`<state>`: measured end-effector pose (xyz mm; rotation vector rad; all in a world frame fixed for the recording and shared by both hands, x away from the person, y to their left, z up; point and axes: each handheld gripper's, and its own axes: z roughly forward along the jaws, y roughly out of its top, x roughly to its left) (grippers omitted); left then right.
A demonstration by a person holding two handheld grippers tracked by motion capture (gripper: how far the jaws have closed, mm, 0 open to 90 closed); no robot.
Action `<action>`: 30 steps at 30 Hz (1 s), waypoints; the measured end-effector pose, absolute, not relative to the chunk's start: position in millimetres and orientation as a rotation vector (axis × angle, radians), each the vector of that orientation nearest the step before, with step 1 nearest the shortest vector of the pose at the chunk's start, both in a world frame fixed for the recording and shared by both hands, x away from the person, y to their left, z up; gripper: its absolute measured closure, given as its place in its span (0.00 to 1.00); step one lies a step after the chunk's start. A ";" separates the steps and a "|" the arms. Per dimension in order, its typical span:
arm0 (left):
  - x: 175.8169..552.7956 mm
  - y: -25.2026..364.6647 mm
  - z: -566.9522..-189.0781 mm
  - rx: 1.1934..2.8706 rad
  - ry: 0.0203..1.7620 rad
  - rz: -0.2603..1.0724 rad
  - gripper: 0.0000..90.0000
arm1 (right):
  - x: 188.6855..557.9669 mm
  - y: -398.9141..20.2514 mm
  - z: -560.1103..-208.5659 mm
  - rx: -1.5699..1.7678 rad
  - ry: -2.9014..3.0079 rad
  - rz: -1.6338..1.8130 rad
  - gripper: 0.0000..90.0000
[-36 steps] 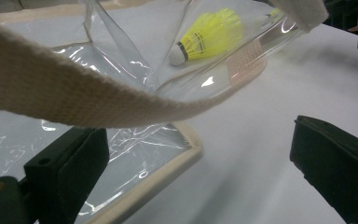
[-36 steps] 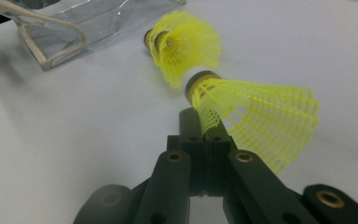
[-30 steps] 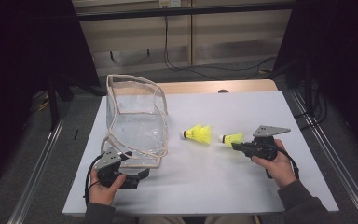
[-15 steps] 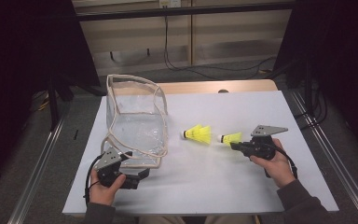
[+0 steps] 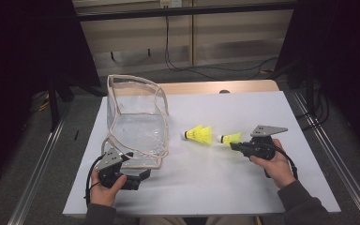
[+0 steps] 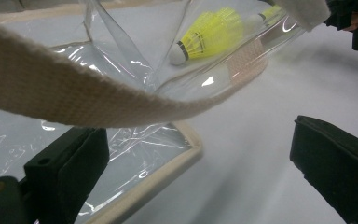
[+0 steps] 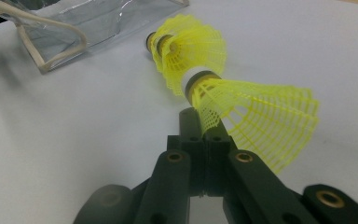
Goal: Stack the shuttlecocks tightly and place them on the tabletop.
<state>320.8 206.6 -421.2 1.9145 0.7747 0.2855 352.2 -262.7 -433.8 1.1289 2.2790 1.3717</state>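
Open white table (image 5: 243,187) spans four to seven o'clock; the clear plastic bag (image 5: 136,126) blocks ten o'clock, the yellow shuttlecock (image 5: 200,134) centre.

The left gripper (image 5: 140,177) lies low with fingers spread wide, while the right gripper's (image 5: 233,146) fingers are pressed together.

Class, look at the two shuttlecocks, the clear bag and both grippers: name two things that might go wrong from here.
1. The right gripper is shut on the thin mesh skirt of the near shuttlecock; it may bend, or slip out when lifted.
2. The clear bag is soft, its strap droops across the left gripper, whose jaws stand open, so the bag may sag or shift during loading.
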 end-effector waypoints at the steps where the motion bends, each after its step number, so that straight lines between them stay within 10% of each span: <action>1: 320.9 206.6 -421.2 1.914 0.774 0.285 0.05 | 352.4 -262.5 -433.8 1.127 2.280 1.371 1.00; 30: 320.8 206.6 -421.4 1.913 0.774 0.285 0.05 | 358.1 -253.6 -432.3 1.111 2.284 1.378 1.00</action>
